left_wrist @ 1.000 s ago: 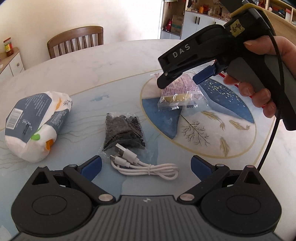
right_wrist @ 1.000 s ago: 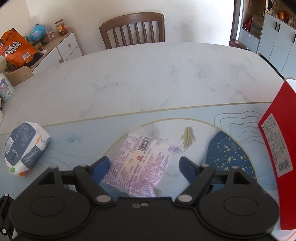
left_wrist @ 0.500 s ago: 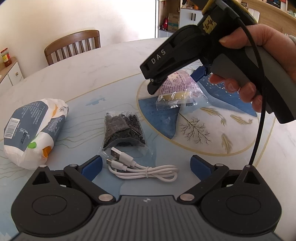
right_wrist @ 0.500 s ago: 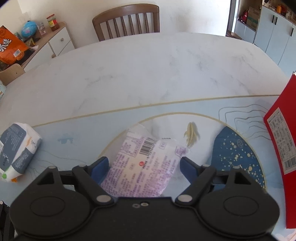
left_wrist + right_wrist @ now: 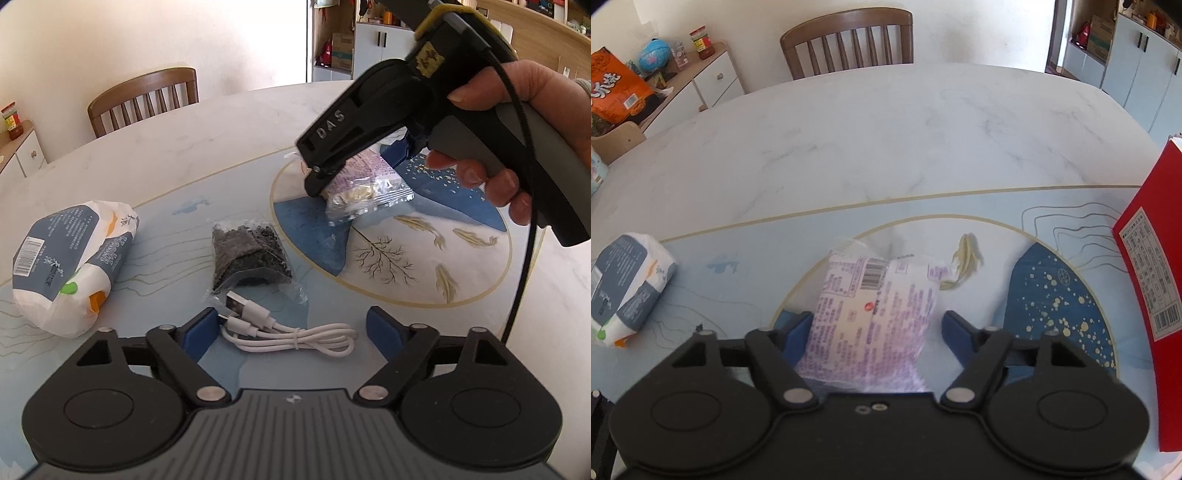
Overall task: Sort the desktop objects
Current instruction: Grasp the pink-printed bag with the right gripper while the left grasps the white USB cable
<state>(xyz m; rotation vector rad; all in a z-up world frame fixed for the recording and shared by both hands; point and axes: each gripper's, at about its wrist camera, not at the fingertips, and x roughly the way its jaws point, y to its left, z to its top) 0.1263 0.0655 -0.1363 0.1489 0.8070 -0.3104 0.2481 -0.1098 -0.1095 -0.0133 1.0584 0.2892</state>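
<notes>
So my marble table [image 5: 886,129] has a chair [image 5: 849,40] behind; both grippers' fingers released, right gripper [image 5: 877,328] straddling the purple packet [image 5: 871,325], left gripper [image 5: 291,332] over the cable [image 5: 288,332].

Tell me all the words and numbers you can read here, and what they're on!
"DAS": on the side of the right gripper.
Purple snack bag: barcode and small print, too blurred to read.
Tissue pack: barcode and Chinese print, too small to read.
Red box: label and barcode, too small.
Orange bag: large white Chinese characters, cut off and not readable.
</notes>
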